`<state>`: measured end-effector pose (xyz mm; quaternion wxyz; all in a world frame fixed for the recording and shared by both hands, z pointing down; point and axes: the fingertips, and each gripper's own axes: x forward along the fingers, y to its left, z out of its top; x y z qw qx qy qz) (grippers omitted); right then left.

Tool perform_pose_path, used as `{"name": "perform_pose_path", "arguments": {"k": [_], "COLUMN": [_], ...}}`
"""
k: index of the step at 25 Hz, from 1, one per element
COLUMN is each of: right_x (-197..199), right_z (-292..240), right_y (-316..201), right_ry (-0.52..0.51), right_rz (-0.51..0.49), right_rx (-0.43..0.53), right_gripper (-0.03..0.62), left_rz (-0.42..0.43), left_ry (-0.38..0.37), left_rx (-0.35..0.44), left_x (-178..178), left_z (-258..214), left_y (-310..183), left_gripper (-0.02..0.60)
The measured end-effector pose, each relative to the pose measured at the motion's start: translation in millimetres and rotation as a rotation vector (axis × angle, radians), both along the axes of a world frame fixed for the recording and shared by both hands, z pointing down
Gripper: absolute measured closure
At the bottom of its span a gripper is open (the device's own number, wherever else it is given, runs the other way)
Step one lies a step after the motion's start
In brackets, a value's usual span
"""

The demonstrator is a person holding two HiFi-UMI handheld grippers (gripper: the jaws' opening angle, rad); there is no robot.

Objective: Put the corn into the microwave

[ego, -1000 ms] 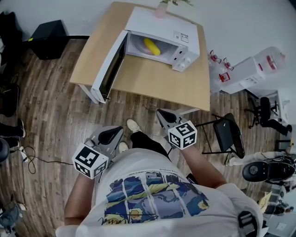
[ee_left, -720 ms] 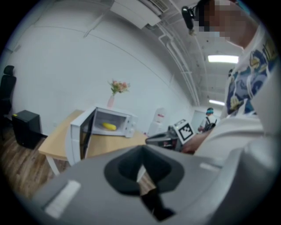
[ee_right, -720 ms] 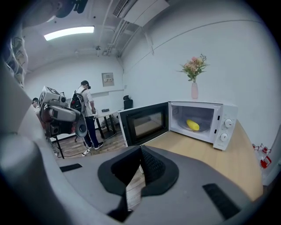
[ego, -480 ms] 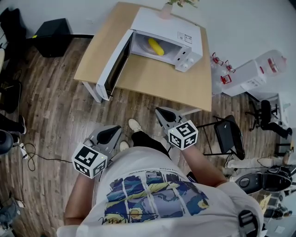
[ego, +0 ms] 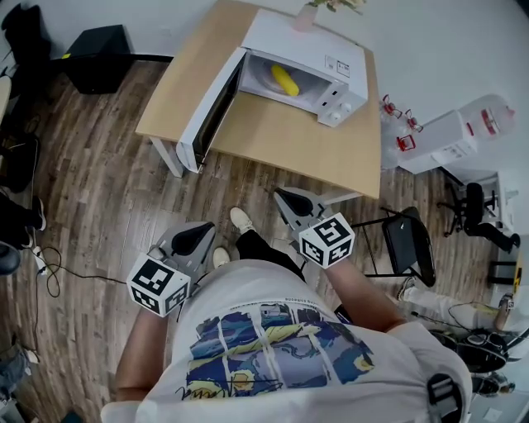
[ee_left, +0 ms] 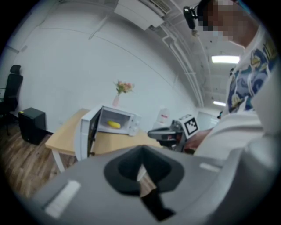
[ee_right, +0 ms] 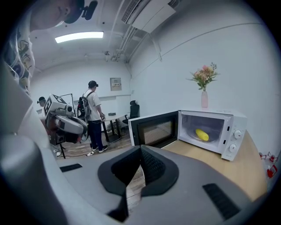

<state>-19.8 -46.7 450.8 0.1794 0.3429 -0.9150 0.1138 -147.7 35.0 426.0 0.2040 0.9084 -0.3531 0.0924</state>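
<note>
The yellow corn (ego: 285, 79) lies inside the white microwave (ego: 324, 43), whose door (ego: 212, 113) hangs wide open to the left on the wooden table (ego: 289, 144). Both grippers are held near the person's body, well back from the table. My left gripper (ego: 207, 229) hangs over the wood floor, jaws together and empty. My right gripper (ego: 283, 197) points toward the table's front edge, also shut on nothing. The corn (ee_right: 201, 134) shows past the shut jaws in the right gripper view, and smaller, as corn (ee_left: 113, 125), in the left gripper view.
A vase of flowers (ego: 307, 15) stands behind the microwave. Water bottles (ego: 463, 124) and a black folding chair (ego: 409, 240) are right of the table; a black box (ego: 97, 54) sits at the far left. People (ee_right: 93, 114) stand at the back of the room.
The head view has drifted, so table and microwave sit slightly further right. The right gripper has risen a little. Both grippers stay shut and the corn has not moved.
</note>
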Motion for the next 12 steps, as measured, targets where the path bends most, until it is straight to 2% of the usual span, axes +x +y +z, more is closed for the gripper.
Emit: {"name": "perform_pose_path", "arguments": {"k": [12], "right_x": [3], "right_z": [-2], "right_y": [11], "right_ry": [0.015], "right_rz": [-0.004], "right_rx": [0.015], "right_gripper": [0.585], "left_rz": [0.033], "left_ry": [-0.002], "left_rx": [-0.018], "left_x": [11], "left_z": [8], "left_y": [6], "left_gripper": [0.571]}}
